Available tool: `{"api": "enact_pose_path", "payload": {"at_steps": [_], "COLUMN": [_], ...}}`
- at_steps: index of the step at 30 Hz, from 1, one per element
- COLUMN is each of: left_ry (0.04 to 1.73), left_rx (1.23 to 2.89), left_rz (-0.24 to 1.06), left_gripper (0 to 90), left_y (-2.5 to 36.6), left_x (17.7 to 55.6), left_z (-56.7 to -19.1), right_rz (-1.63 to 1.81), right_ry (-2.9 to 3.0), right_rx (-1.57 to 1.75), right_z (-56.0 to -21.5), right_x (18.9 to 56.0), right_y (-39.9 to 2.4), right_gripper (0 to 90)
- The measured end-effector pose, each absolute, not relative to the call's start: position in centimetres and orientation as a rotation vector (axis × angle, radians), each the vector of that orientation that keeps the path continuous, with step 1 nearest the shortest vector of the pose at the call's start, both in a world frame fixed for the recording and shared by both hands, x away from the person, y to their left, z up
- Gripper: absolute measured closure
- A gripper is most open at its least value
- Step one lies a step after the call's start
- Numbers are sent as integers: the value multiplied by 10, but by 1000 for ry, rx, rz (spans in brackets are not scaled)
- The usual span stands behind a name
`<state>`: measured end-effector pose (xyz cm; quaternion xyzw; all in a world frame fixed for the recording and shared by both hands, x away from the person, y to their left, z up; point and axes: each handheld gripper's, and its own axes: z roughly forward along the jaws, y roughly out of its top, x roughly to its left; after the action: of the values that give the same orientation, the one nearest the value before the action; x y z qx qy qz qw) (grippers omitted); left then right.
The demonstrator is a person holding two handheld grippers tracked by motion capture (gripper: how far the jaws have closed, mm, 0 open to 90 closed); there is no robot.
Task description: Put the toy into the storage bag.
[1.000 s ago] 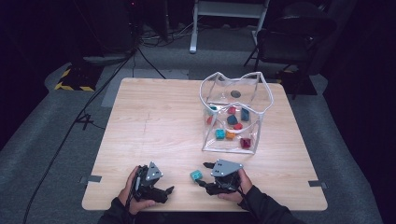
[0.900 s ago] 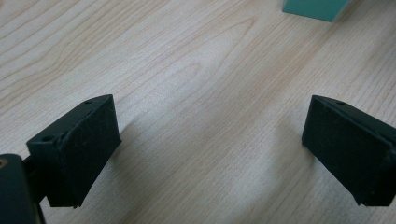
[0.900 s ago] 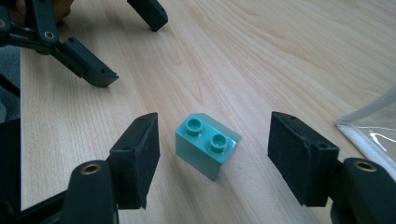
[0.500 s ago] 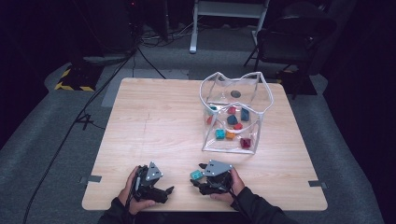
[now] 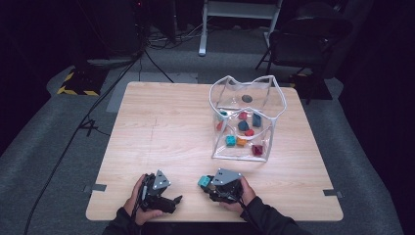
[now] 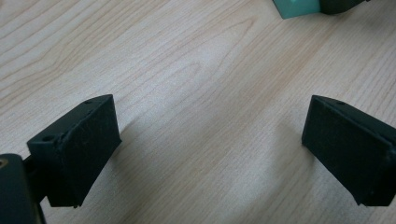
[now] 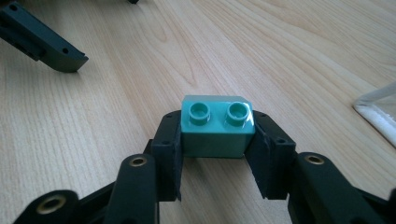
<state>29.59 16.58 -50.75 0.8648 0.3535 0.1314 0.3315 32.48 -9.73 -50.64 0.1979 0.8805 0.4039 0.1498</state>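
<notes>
Sitting at the near edge of the bench (image 5: 161,127), right of centre, the teal brick (image 7: 217,125) was squeezed by the right tongs (image 7: 215,149), whose jaws had just been closing onto its sides, probably to carry it to the clear bin (image 5: 243,152) farther off. Nearby on the left, the left tongs (image 6: 210,140) rested released, grasping nothing.

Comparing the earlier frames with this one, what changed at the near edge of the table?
The right gripper slid left to the teal brick; its jaws have just been closing and now clamp the brick's sides on the table. The left gripper stayed put, jaws open with nothing between them. The clear container of coloured blocks is unchanged.
</notes>
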Motion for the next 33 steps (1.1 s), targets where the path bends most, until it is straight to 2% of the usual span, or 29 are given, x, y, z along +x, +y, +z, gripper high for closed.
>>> {"api": "enact_pose_path", "payload": {"at_steps": [14, 33], "left_ry": [927, 929], "left_rx": [2257, 2257], "left_rz": [339, 338], "left_gripper": [45, 44], "left_y": [166, 166], "left_x": [296, 295], "left_z": [-508, -508], "right_rz": [1218, 1301], "right_ry": [2524, 2371], "right_rx": [607, 677], "right_z": [-496, -446], "right_x": [328, 328], "right_y": [-127, -196], "right_gripper": [590, 590]}}
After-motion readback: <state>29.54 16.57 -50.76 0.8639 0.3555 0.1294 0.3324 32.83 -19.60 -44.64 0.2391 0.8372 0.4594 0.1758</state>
